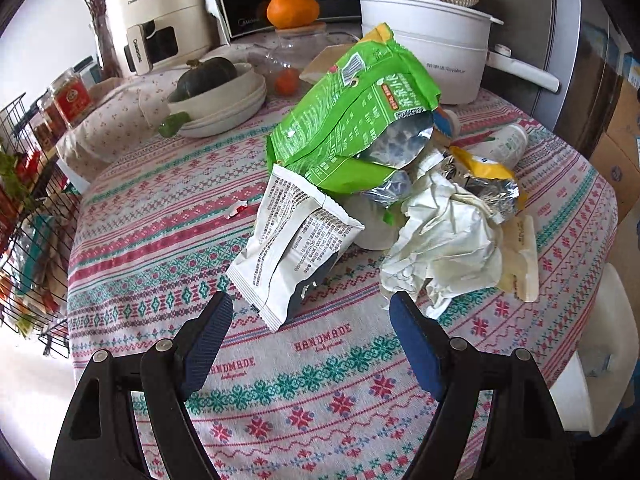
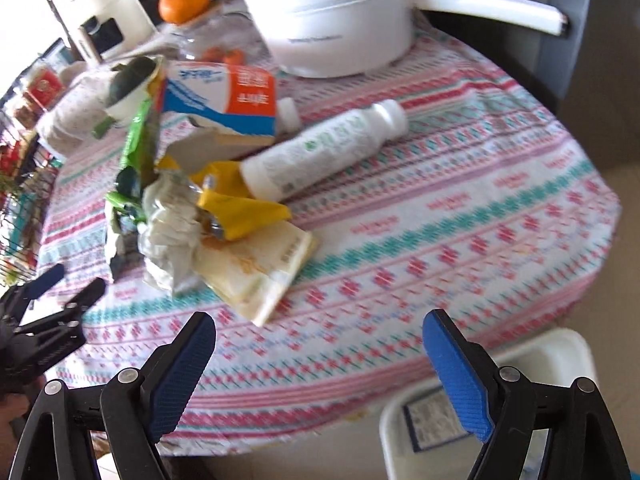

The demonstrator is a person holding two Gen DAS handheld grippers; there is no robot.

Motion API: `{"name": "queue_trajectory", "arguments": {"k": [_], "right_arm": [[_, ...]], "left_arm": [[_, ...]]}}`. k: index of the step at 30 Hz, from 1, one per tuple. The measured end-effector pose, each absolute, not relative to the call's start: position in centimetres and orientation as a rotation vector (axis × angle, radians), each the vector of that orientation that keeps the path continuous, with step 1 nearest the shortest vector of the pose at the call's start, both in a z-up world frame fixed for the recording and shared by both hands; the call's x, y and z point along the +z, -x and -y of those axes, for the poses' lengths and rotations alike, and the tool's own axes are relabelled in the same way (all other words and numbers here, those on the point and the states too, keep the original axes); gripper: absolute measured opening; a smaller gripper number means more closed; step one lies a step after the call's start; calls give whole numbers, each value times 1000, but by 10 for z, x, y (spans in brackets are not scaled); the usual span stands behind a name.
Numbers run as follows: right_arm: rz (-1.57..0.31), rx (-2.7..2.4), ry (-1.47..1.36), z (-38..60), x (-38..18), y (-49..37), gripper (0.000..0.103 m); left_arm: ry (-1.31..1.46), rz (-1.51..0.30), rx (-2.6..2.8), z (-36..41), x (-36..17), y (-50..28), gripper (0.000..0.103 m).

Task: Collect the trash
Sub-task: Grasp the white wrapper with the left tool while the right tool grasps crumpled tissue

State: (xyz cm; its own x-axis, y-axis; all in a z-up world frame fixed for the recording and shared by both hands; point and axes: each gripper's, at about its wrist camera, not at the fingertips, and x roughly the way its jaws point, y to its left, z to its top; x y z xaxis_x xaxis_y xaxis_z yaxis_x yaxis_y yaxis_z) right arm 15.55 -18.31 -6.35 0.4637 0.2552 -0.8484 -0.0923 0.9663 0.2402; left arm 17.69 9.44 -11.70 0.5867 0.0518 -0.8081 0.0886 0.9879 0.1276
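A pile of trash lies on the patterned tablecloth (image 1: 160, 248). In the left wrist view it holds a white printed wrapper (image 1: 294, 240), a green snack bag (image 1: 352, 116), crumpled white paper (image 1: 444, 236) and a yellow foil wrapper (image 1: 486, 176). My left gripper (image 1: 312, 312) is open, just short of the white wrapper. In the right wrist view I see a white bottle (image 2: 324, 148) lying down, a blue and orange carton (image 2: 224, 98), a cream packet (image 2: 256, 268) and the crumpled paper (image 2: 172, 236). My right gripper (image 2: 320, 332) is open and empty near the table's edge. The left gripper (image 2: 68, 284) shows at far left.
A white bin (image 2: 500, 396) stands below the table edge at lower right. At the back are a white pot with a long handle (image 2: 332, 20), an orange (image 1: 292, 8), stacked bowls with a dark squash (image 1: 216, 96) and a white appliance (image 1: 160, 20). A wire rack (image 1: 28, 216) stands left.
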Motion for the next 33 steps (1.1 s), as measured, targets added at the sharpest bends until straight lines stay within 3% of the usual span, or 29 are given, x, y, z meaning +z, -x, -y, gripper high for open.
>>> {"name": "queue_trajectory", "arguments": {"k": [7,12,17,33], "right_arm": [[-1053,218,-111,162,-65,-172,88],[-1056,243,-134,155,-67,-179,89],[-1059,261,-129,148,-72,-177,89],[-978,376,-60,82,-75,-183,89]], "left_arm": [[-219,-926,52,-89,-133,-206,72],[-243,-961,120,-90,-146,-218,29],[-198,-941,108,-100,-130,-211,7],[136,-993,23,-177,-84,-145,1]]}}
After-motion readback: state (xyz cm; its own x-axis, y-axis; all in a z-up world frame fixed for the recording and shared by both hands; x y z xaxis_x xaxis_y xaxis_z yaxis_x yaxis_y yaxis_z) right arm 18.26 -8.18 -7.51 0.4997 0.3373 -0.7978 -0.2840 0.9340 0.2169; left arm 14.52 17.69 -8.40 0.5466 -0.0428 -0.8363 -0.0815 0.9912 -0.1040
